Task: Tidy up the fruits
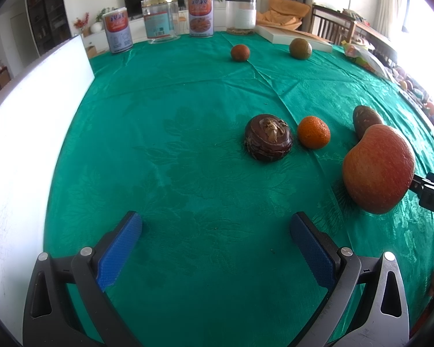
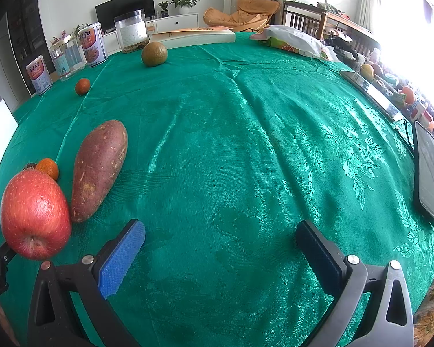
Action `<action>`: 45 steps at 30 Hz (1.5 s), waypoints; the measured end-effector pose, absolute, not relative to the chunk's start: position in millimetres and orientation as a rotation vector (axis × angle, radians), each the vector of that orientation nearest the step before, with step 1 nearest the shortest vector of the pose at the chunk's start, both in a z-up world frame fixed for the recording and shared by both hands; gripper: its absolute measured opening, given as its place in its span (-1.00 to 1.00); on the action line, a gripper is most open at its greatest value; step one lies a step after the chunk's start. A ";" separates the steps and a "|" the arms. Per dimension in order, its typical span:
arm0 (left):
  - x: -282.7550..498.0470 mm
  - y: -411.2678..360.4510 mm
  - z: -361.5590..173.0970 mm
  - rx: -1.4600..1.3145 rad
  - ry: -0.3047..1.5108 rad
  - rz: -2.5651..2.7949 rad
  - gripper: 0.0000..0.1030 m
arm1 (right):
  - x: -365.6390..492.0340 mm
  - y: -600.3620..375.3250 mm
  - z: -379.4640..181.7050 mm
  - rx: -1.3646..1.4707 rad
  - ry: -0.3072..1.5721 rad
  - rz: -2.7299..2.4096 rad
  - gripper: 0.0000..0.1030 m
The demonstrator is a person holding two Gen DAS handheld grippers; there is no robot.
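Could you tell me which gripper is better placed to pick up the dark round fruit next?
Left, probably: the left gripper is open with the dark round fruit just ahead; the right view barely shows it behind the apple.

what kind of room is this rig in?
Most likely a home living and dining room. A TV sits on a low white cabinet with a potted plant, an orange lounge chair stands nearby, and the work surface is a table under a green tablecloth.

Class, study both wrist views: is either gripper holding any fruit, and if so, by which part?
Nothing is held. The left gripper and right gripper are both open over bare green tablecloth.
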State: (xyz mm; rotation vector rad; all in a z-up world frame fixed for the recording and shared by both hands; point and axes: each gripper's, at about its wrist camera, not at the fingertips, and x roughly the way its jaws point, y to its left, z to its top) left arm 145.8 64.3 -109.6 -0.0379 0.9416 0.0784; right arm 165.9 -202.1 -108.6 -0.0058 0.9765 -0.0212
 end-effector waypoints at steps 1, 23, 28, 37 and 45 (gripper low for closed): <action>145.5 64.4 -109.6 -0.038 0.941 0.079 0.99 | 167.4 -203.2 -108.2 -0.005 0.980 -0.024 1.00; 144.8 63.9 -110.1 -0.038 0.940 0.083 0.99 | 268.0 -277.3 -107.9 0.051 0.957 -0.132 1.00; 144.7 63.9 -110.1 -0.038 0.940 0.084 0.99 | 267.6 -277.1 -107.9 0.051 0.956 -0.132 1.00; 144.5 64.0 -110.1 -0.038 0.940 0.083 0.99 | 268.8 -276.9 -107.9 0.050 0.956 -0.132 1.00; 144.3 64.0 -110.2 -0.038 0.940 0.084 0.99 | 267.8 -277.0 -108.1 0.050 0.956 -0.132 1.00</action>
